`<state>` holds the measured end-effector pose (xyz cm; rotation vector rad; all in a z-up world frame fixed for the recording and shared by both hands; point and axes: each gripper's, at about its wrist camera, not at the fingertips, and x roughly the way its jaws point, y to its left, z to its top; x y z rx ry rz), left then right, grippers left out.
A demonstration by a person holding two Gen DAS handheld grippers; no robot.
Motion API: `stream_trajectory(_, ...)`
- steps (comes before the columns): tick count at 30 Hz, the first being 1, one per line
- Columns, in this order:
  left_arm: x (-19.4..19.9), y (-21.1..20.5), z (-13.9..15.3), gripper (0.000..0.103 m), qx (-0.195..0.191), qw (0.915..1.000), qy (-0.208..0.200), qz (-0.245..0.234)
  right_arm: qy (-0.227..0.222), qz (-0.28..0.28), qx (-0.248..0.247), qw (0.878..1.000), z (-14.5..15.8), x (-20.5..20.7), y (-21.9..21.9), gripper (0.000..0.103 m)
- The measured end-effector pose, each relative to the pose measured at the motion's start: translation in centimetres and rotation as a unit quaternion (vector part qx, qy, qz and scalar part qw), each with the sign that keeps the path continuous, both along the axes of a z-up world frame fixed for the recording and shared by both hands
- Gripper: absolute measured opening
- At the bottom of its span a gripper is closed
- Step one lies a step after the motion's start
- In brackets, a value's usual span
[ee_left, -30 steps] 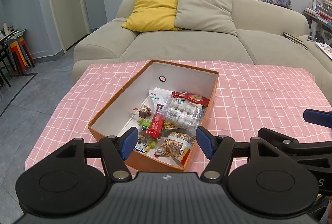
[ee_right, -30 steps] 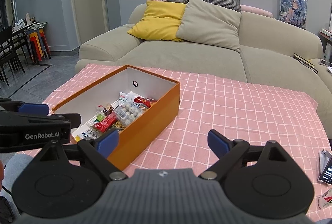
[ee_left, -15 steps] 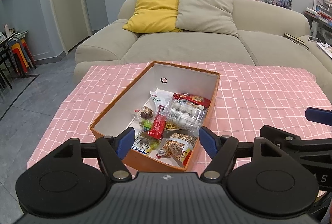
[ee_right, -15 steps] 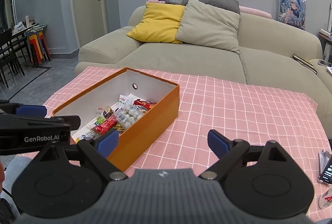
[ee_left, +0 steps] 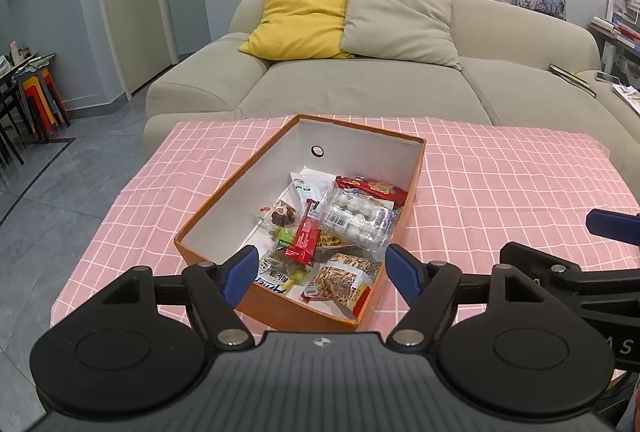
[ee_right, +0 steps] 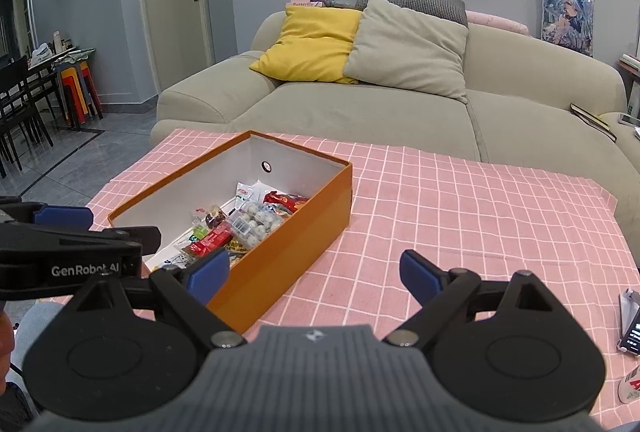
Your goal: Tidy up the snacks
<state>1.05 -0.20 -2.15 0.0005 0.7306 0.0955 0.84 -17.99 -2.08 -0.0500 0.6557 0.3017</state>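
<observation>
An orange box [ee_left: 414, 188] with a white inside stands on the pink checked tablecloth [ee_left: 500, 192]. It holds several snacks: a clear pack of white balls [ee_left: 356, 218], a red bar [ee_left: 306, 234], a red packet [ee_left: 372, 188] and a nut packet [ee_left: 346, 280]. My left gripper [ee_left: 322, 274] is open and empty, above the box's near end. My right gripper [ee_right: 314, 270] is open and empty, over the cloth to the right of the box [ee_right: 288, 248]. The snacks [ee_right: 248, 222] also show in the right wrist view.
A beige sofa [ee_left: 360, 84] with a yellow cushion [ee_left: 300, 22] and a grey cushion [ee_left: 396, 24] stands behind the table. A phone [ee_right: 632, 324] lies at the table's right edge. Chairs and stools [ee_right: 76, 92] stand at the far left.
Both grippers have drawn back and risen slightly from the box. Both stay open and empty. The box and snacks have not moved.
</observation>
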Motion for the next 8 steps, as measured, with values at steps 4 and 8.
stream_trajectory(4,-0.18,0.12,0.02,0.085,-0.009,0.9999,-0.007,0.001,0.000,0.000,0.000,1.000,-0.01,0.00,0.01,0.089)
stream_trajectory(8,-0.28,-0.01,0.15,0.085,-0.007,0.9999,-0.011,0.000,0.001,0.000,-0.001,1.000,-0.03,-0.01,0.05,0.089)
